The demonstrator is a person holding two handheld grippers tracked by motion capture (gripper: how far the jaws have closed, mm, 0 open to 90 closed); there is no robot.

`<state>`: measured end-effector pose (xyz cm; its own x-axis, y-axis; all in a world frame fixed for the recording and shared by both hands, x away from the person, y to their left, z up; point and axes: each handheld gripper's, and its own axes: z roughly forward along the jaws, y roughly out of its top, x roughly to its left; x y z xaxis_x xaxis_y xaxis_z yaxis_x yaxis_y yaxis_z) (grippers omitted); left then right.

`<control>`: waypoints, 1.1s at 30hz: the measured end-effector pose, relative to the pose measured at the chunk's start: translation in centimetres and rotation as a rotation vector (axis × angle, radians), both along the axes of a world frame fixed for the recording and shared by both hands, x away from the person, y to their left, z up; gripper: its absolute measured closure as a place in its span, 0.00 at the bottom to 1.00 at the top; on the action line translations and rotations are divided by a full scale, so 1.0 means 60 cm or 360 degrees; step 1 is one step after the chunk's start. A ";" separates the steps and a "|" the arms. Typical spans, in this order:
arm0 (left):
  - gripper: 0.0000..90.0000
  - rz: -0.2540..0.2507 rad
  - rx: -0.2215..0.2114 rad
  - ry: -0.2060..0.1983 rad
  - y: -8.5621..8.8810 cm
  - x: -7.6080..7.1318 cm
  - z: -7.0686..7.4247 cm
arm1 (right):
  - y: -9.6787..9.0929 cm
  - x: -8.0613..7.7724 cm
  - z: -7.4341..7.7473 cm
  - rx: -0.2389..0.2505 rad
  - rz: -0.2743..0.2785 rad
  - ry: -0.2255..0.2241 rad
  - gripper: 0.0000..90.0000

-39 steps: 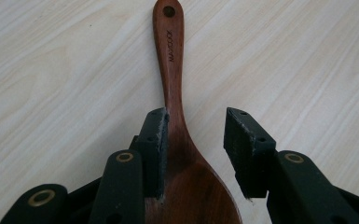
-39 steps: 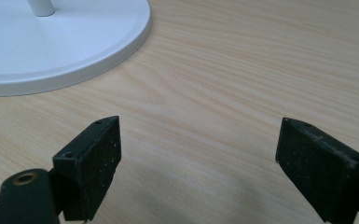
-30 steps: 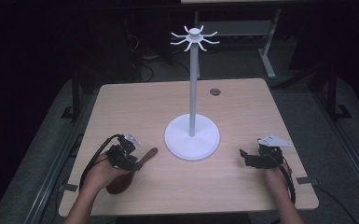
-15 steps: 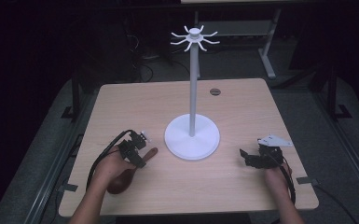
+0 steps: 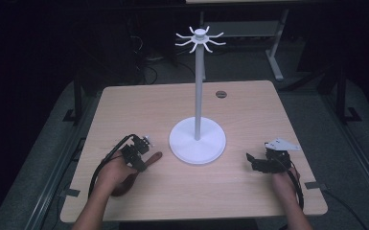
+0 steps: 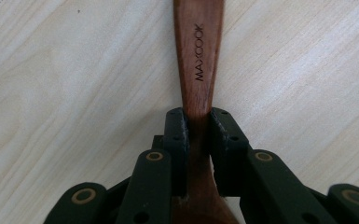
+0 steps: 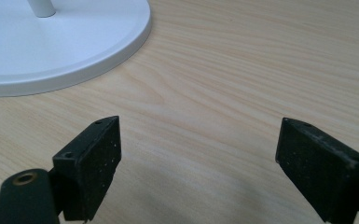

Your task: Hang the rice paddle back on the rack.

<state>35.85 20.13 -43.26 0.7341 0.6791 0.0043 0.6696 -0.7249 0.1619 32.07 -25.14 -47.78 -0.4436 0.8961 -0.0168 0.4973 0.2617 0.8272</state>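
Only readable thing I can find is "MAXCOOK", stamped in dark capital letters on the handle of the wooden utensil [image 6: 198, 65]. From the left gripper view the word runs lengthwise along the handle, sideways to my screen, just past where my left tool [image 6: 198, 140] is clamped on it. Nothing legible on the white stand [image 5: 197, 139] or the counter [image 5: 249, 110] from the high view, as far as I can tell.
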 end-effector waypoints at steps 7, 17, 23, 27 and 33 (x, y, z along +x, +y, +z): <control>0.87 0.0006 -0.0037 0.0000 0.005 0.000 0.000 | 0.000 0.000 0.000 0.0001 0.0000 0.0000 0.15; 0.87 0.0074 -0.0263 -0.0097 0.033 -0.003 0.020 | 0.000 0.000 0.000 0.0000 0.0001 -0.0001 0.15; 0.87 0.0074 -0.0517 -0.0202 0.053 -0.006 0.036 | -0.001 0.000 0.000 0.0002 0.0001 -0.0001 0.15; 0.87 0.0078 -0.0709 -0.0317 0.069 -0.009 0.043 | 0.000 0.000 0.000 0.0001 0.0001 -0.0001 0.15; 0.87 0.0115 -0.0935 -0.0481 0.089 -0.017 0.051 | -0.001 0.000 0.000 0.0003 0.0001 -0.0002 0.15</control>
<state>34.81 25.45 -40.22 0.7113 0.6787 -0.1830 0.5762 -0.4139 0.7048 32.06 -25.17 -47.77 -0.4440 0.8959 -0.0160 0.4961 0.2606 0.8282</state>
